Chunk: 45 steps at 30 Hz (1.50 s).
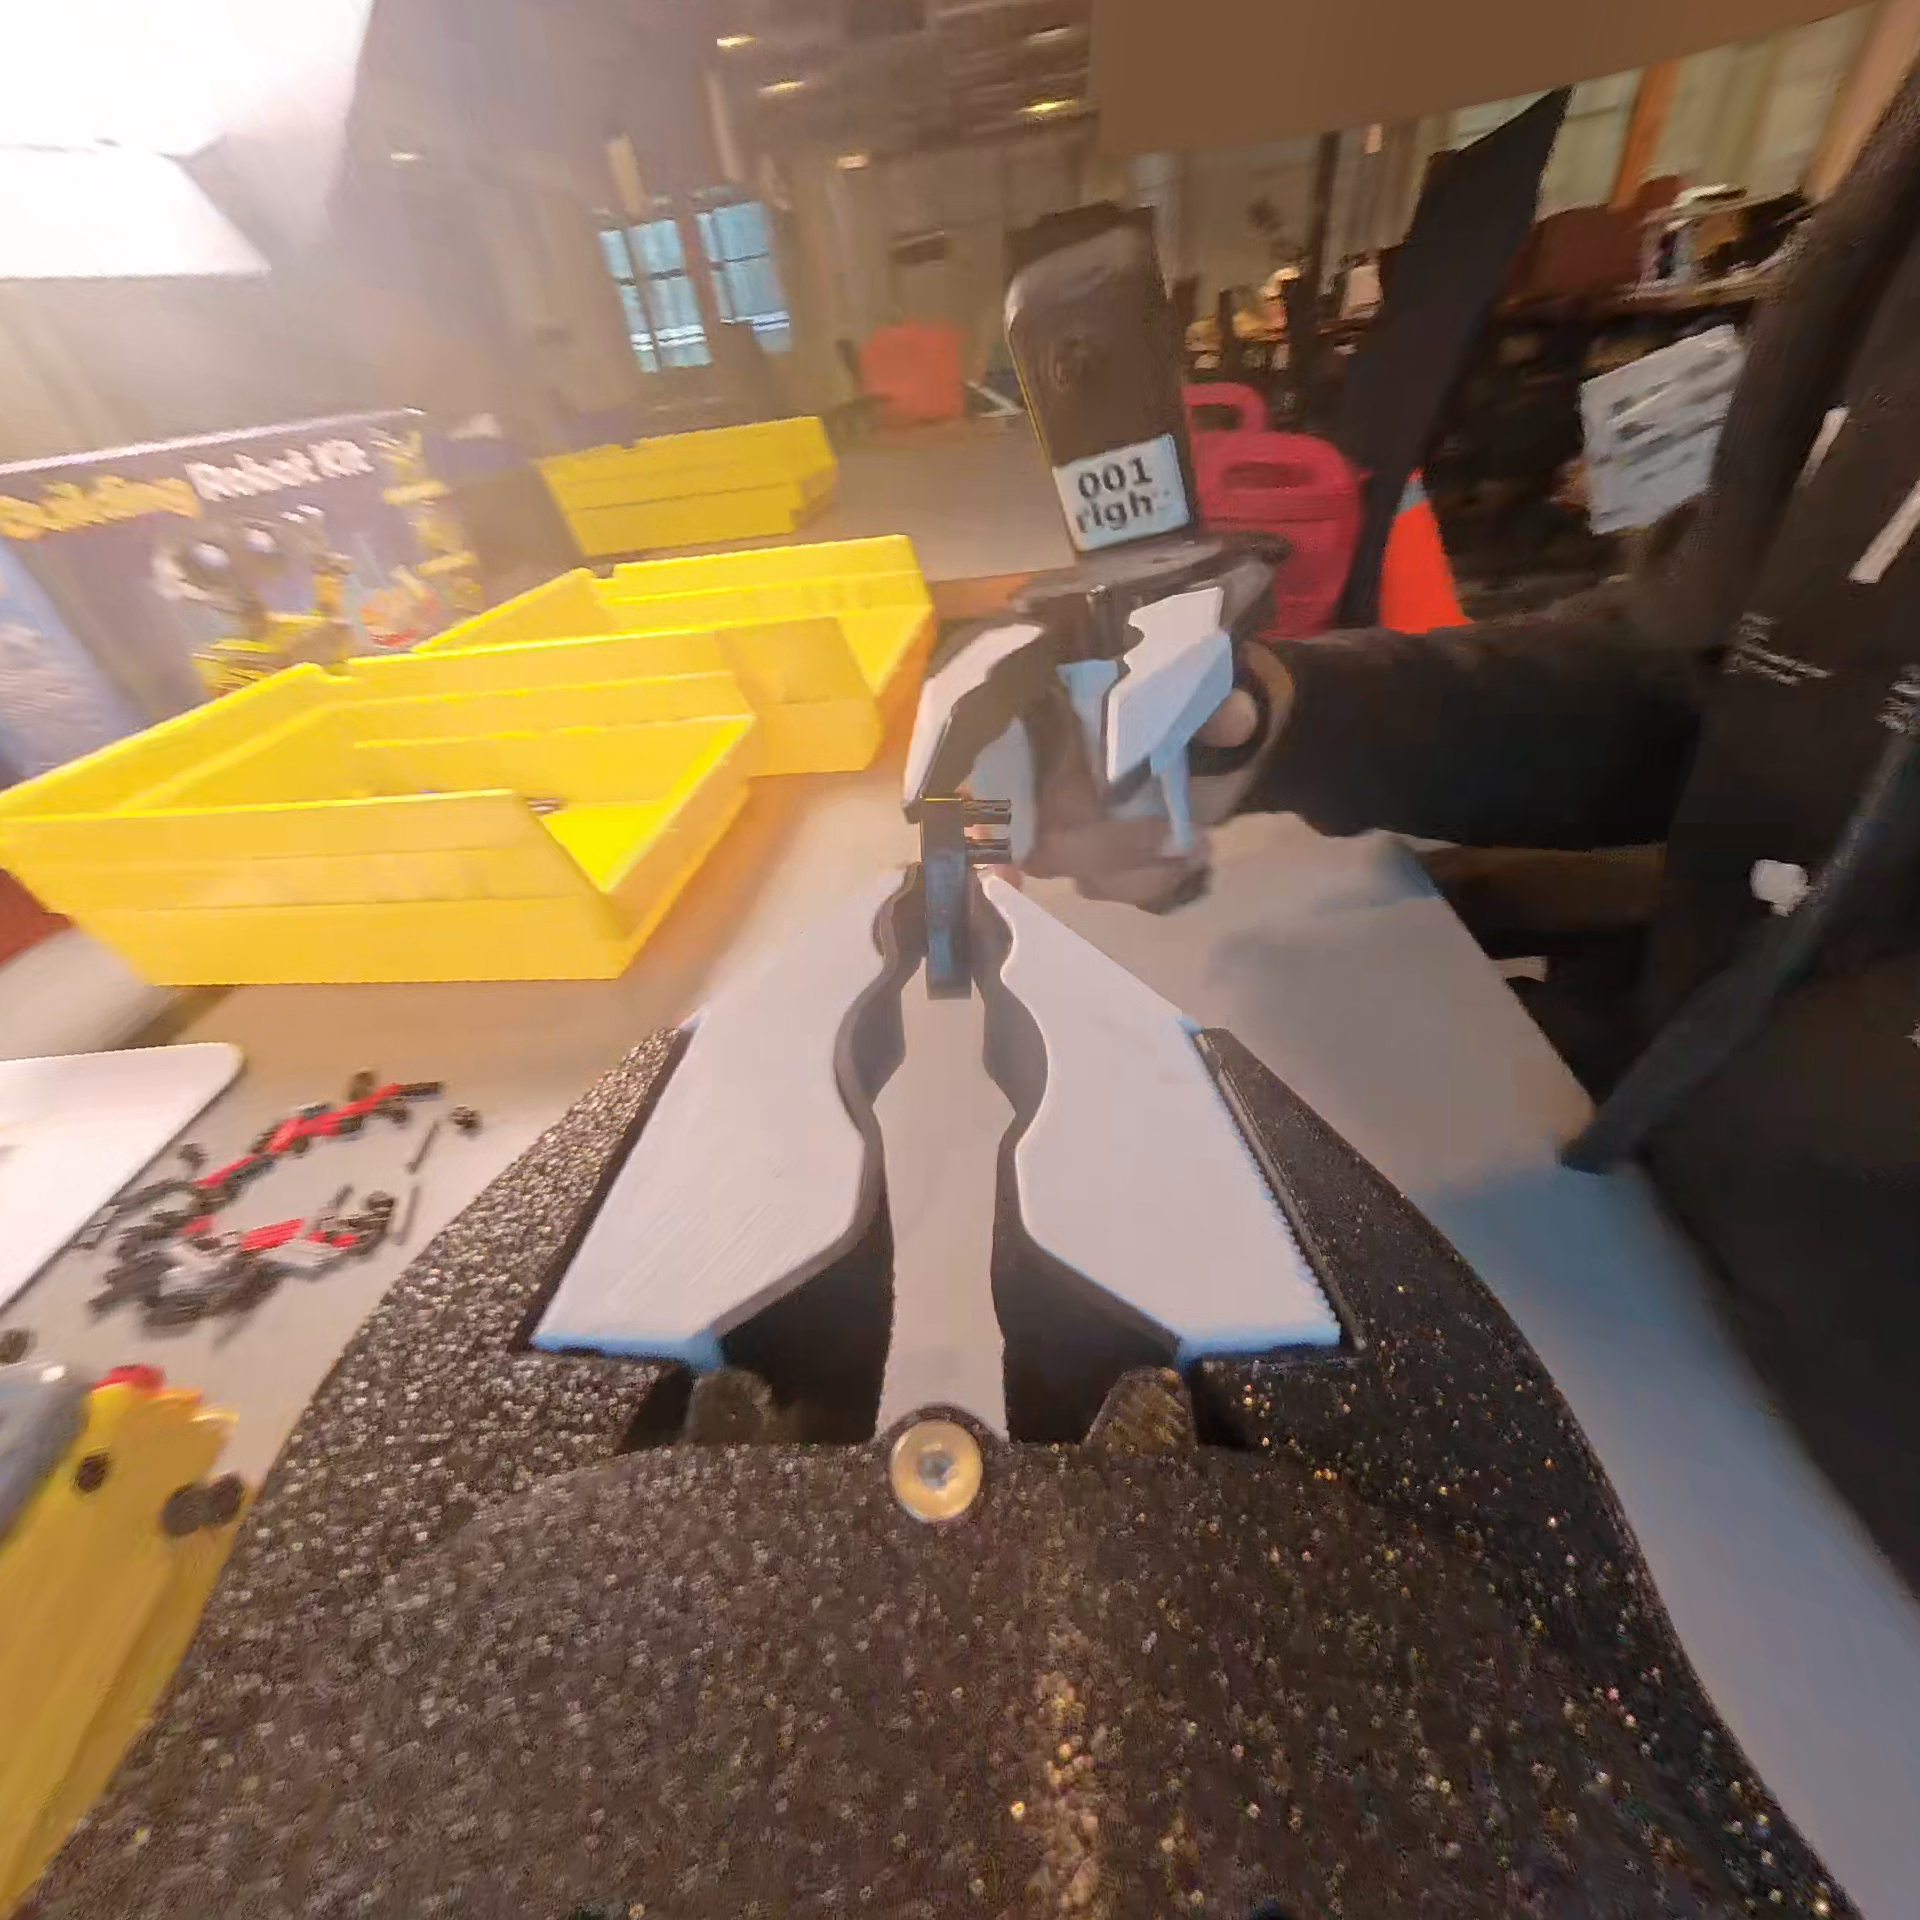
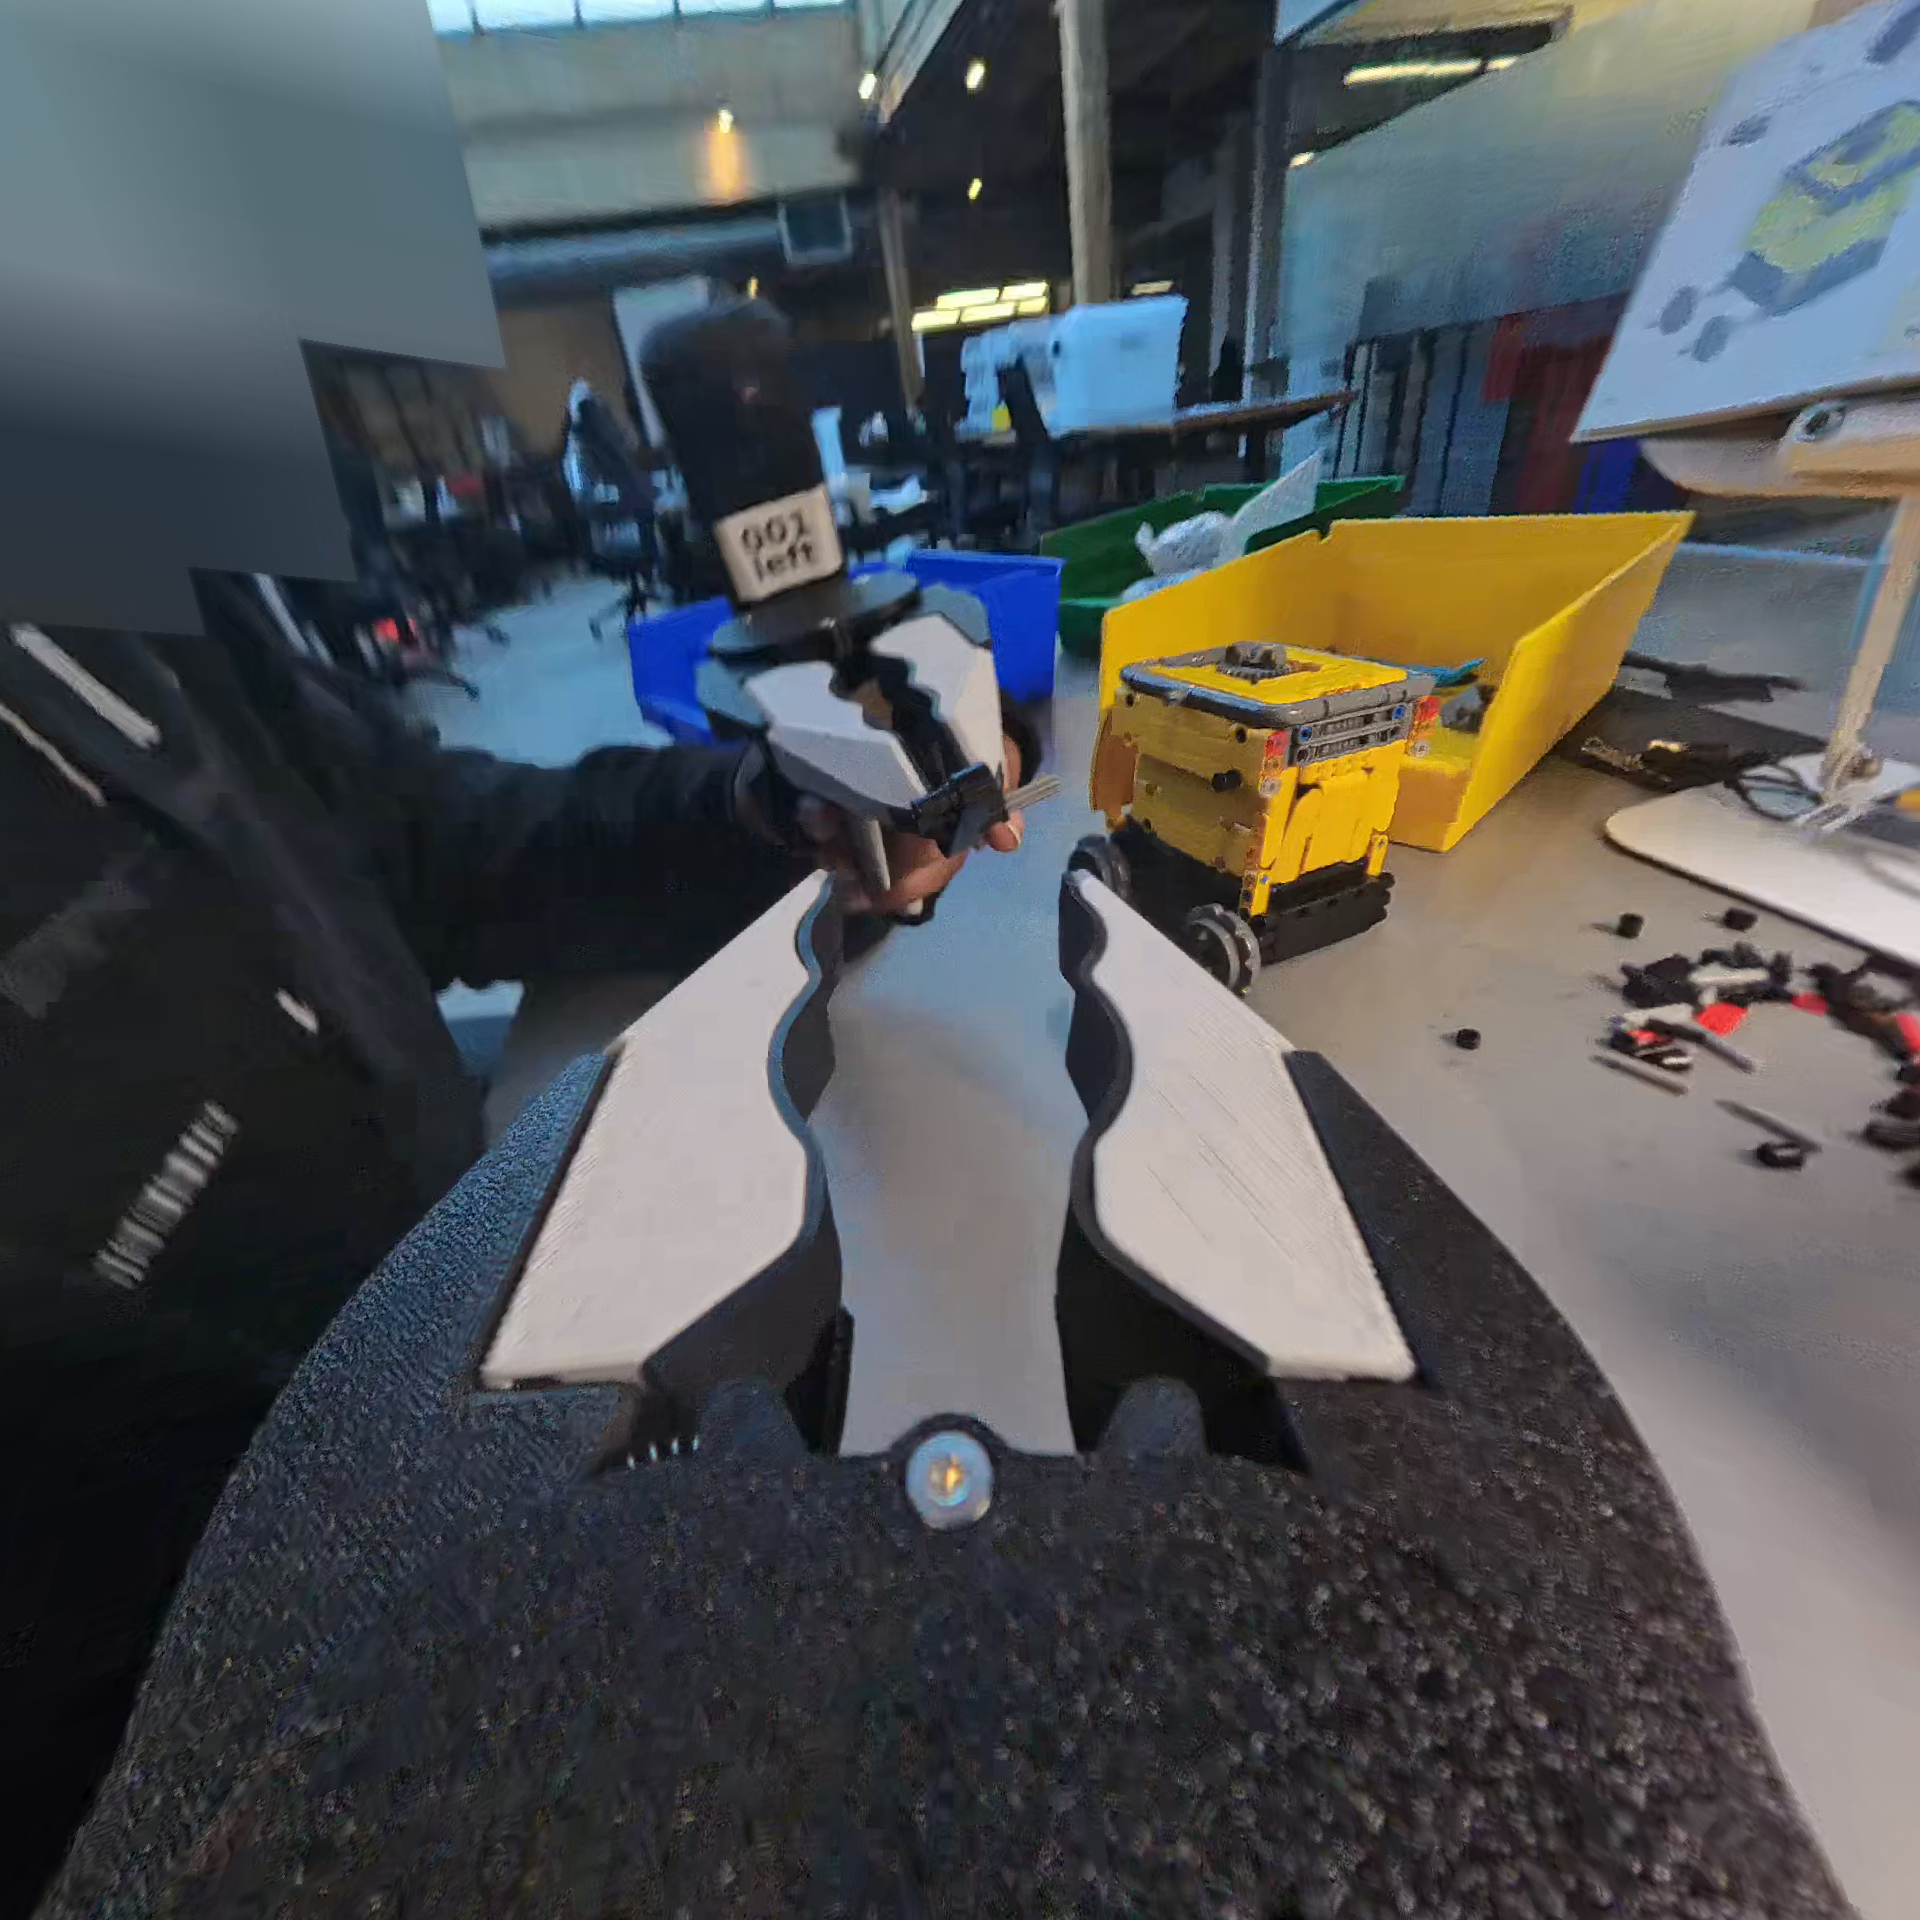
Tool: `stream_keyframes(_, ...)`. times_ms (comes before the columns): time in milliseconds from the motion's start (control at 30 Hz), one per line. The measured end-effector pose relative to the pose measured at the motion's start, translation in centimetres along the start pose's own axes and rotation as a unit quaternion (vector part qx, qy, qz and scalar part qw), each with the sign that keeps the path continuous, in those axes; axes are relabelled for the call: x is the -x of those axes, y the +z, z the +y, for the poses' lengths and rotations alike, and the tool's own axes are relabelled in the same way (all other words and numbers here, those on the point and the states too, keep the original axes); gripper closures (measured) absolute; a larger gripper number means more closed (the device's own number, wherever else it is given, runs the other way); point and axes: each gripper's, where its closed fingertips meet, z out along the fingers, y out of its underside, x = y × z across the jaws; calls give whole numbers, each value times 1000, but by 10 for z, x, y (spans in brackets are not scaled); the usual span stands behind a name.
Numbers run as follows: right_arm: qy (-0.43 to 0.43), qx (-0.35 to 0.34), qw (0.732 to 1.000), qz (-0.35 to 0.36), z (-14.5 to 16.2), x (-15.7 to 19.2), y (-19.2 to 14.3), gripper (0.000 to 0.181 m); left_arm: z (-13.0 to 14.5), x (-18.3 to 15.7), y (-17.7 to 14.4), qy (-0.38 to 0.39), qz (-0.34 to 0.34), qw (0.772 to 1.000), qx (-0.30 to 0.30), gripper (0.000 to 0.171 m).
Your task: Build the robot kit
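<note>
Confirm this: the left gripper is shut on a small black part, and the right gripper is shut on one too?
Half right. The left gripper is shut on the black part, but the right gripper holds nothing: the right wrist view shows its jaws apart with only bare table between them.

Bare bench [image 2: 956, 1060] lies ahead of the right gripper [image 2: 945, 904]; the yellow brick robot [image 2: 1257, 790] blocks its right; loose pieces [image 2: 1756, 1018] litter farther right; yellow bins [image 1: 416, 769] wall the left side.

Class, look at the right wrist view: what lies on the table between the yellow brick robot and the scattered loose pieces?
Between the yellow brick robot and the scattered loose pieces, the grey table is nearly bare: just one small black piece.
</note>
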Motion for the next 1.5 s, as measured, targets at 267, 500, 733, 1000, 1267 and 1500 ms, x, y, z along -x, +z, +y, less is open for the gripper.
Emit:
stream_keyframes(267, -144, 120, 981, -57, 25, 15, 6, 149, 28, -27, 11, 4, 64, 995, 73, 166)
stream_keyframes(500, -161, 151, 972, -76, 38, 19, 9, 164, 32, -31, 12, 2, 78, 993, 85, 166)
stream_keyframes(733, -174, 146, 970, -83, 40, 23, 9, 166, 33, -36, 10, -7, 95, 992, 88, 166)
stream_keyframes(1000, -171, 137, 973, -69, 46, 27, 8, 167, 37, -41, 11, 23, 88, 989, 119, 167)
stream_keyframes(1267, -159, 82, 982, -64, 33, 32, 5, 166, 23, -43, 11, 31, 88, 992, 87, 166)
stream_keyframes(1500, -160, 52, 984, -56, 19, 29, 1, 165, 15, -27, -4, 32, 54, 996, 61, 151)
